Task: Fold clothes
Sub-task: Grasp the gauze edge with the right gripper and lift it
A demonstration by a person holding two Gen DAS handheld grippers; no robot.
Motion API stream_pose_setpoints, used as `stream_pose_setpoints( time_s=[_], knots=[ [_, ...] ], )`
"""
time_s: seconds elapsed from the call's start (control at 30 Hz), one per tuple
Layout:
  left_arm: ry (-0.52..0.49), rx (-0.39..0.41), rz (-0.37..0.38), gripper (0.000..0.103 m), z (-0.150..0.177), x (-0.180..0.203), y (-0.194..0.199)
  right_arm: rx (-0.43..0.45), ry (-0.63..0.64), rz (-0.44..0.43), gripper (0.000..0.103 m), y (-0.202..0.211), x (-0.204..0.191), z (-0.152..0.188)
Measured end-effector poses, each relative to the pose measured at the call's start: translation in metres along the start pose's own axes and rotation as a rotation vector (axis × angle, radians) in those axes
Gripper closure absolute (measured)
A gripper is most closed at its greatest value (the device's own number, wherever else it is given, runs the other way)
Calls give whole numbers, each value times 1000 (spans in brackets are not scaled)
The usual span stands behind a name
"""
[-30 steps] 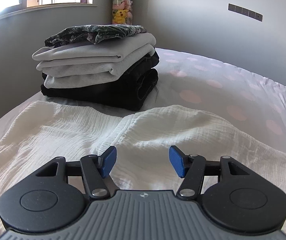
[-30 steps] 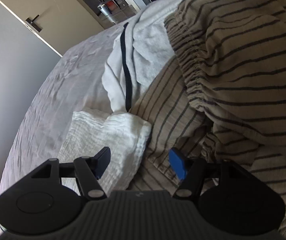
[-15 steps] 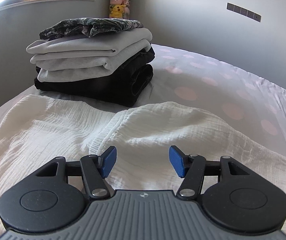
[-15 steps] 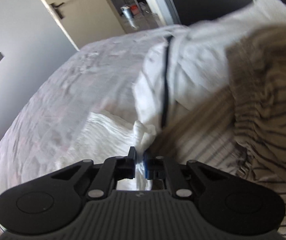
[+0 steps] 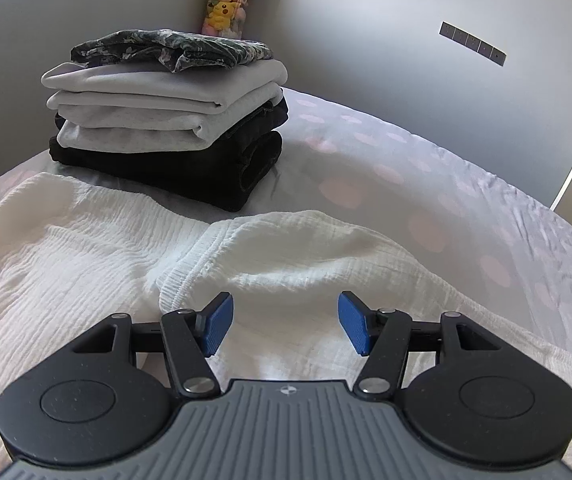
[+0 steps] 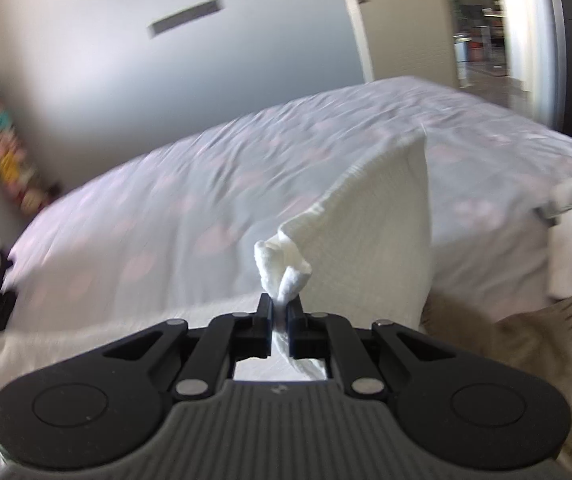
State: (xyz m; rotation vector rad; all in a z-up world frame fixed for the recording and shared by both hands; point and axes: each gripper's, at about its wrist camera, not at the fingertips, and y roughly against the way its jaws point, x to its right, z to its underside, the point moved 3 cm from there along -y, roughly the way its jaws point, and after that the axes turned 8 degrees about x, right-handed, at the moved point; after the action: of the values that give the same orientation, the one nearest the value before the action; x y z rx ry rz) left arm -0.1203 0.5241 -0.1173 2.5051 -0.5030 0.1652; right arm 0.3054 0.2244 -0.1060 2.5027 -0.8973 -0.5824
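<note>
Grey-walled bedroom, dotted bedsheet (image 5: 426,184); left claw (image 5: 284,322) wide over white garment (image 5: 86,264); right claw (image 6: 281,314) pinching its corner.

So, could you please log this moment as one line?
left hand-held gripper: open over white garment | right hand-held gripper: shut on garment corner, lifted | folded stack: untouched

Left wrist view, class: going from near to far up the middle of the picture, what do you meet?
Left gripper → white crinkled garment → stack of folded clothes → plush toys in the corner.
</note>
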Motion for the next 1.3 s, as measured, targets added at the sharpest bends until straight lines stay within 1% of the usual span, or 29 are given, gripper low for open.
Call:
stream_pose_setpoints(
  time_s=[0.13,0.27,0.33,0.37,0.4,0.43,0.5,0.57,0.6,0.7,0.8,0.93,1.03,1.1,1.13,1.2,1.23,1.27,1.3],
  knots=[
    [38,3,10,34,-4,-6,1,-150,97,-42,95,-21,-42,54],
    [59,-29,21,35,-3,-10,-2,-311,207,-30,93,-44,-68,101],
    [51,-60,32,35,1,-9,-6,-340,262,-23,86,-49,-74,109],
    [46,-76,37,35,3,-8,-8,-352,276,-28,82,-49,-78,107],
    [39,-88,41,35,5,-6,-10,-366,283,-39,67,-50,-81,103],
    [31,-100,45,35,7,-4,-11,-381,289,-49,61,-50,-84,99],
    [13,-114,53,35,10,-1,-13,-391,314,-54,60,-47,-93,89],
    [-4,-125,62,34,12,2,-14,-380,341,-57,55,-46,-102,75],
    [-10,-128,65,34,13,3,-13,-371,351,-48,50,-49,-106,68],
    [-24,-131,61,34,13,3,-12,-375,344,27,45,-72,-111,51],
    [-38,-143,62,34,14,1,-13,-399,316,101,43,-102,-109,40],
    [-38,-162,52,34,16,-2,-18,-421,260,159,43,-133,-104,35],
    [-32,-174,54,34,18,-2,-24,-449,224,201,43,-148,-93,41],
    [-32,-181,63,34,19,-2,-25,-472,201,223,46,-153,-83,47],
    [-32,-183,66,34,19,-2,-25,-469,177,217,48,-154,-77,49],
    [-28,-184,71,34,19,-2,-25,-456,132,199,55,-153,-66,49],
    [-23,-183,74,34,18,-2,-25,-454,122,193,61,-153,-62,49],
    [-20,-182,77,34,18,-2,-25,-453,116,195,66,-152,-59,49],
    [-18,-184,79,34,17,-3,-25,-451,114,201,75,-152,-57,48]
  ],
)
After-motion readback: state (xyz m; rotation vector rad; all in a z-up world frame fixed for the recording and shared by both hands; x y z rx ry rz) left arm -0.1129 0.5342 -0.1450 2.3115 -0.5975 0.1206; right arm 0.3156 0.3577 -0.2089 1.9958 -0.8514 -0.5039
